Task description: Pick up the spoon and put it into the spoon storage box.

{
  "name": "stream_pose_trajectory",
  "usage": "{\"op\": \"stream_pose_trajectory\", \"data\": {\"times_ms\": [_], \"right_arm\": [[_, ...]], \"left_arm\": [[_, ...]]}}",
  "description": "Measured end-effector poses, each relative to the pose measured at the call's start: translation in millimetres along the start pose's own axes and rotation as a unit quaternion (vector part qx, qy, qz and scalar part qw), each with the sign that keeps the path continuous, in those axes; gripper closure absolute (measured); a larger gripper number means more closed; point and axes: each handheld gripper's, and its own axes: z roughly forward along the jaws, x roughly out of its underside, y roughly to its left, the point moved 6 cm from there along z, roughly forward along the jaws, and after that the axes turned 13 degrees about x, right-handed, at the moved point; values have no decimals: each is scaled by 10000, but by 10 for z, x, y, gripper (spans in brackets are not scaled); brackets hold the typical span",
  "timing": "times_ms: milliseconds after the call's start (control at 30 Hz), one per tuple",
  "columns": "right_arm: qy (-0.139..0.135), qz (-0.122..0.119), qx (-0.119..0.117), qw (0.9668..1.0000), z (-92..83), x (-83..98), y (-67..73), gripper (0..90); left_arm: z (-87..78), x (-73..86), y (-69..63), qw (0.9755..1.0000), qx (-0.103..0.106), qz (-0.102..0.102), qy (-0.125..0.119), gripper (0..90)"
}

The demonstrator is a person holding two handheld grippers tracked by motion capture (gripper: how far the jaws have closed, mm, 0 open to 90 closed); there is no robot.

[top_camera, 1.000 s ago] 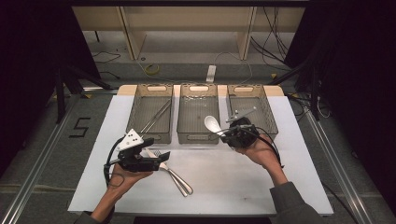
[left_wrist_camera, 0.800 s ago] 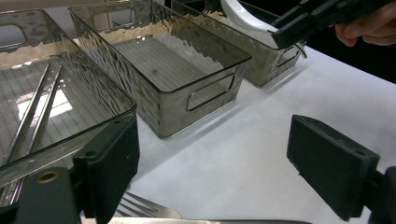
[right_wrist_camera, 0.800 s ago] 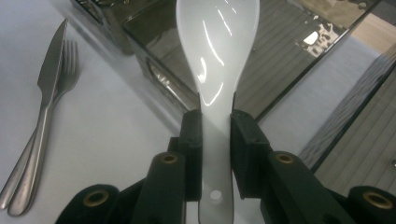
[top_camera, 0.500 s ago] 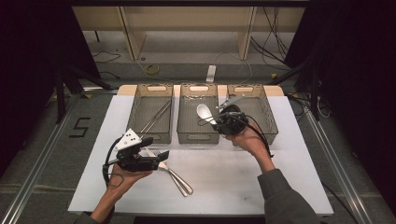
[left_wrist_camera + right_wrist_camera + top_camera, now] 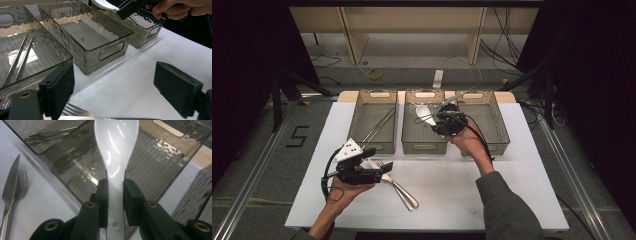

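Surface (image 5: 512,200): a white sheet spreads across the lower half of the high view, with three smoked plastic bins in a row along its far edge.
Left bin (image 5: 362,125): in the upper left of the row, it holds a pair of metal chopsticks (image 5: 379,124) lying slantwise.
Middle bin (image 5: 424,145): centre of the frame, and its ribbed floor looks bare to me.
Right bin (image 5: 492,125): just right of the middle one; I cannot make out its contents.
Right gripper (image 5: 115,187): held above the middle bin's right part, its jaws clenched on the neck of the white spoon.
Left gripper (image 5: 113,87): low at the lower left, its jaws released and wide apart with nothing between them, hovering over the cutlery on the sheet.
White spoon (image 5: 116,142): a ceramic soup spoon, its bowl pointing away from the right hand, in the air over the middle bin and clear of its walls.
Fork (image 5: 21,183) and knife (image 5: 10,180): side by side on the sheet near the left gripper, apparently waiting their turn.
Step in hand: placing the spoon in the middle bin, I judge.
How to do it well: centre the spoon's bowl between the walls, lower until it nears the floor, keep it level, then ease the jaws apart so the ceramic settles instead of dropping.
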Motion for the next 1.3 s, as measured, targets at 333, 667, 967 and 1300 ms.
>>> {"op": "stream_pose_trajectory", "data": {"times_ms": [333,667,967,1300], "right_arm": [[122,146,23,9998,206,-76,6,764],[295,294,101,9991,340,-72,-4,764],[424,372,147,9983,428,-48,-18,763],[598,312,150,9976,503,-28,31,762]], "left_arm": [[-13,-8,-1,10000,-21,-1,-58,164],[-18,-14,-10,10000,-24,6,-88,165],[-11,-12,-14,10000,-22,21,-81,165],[-8,-11,-14,10000,-28,33,-77,165]]}}
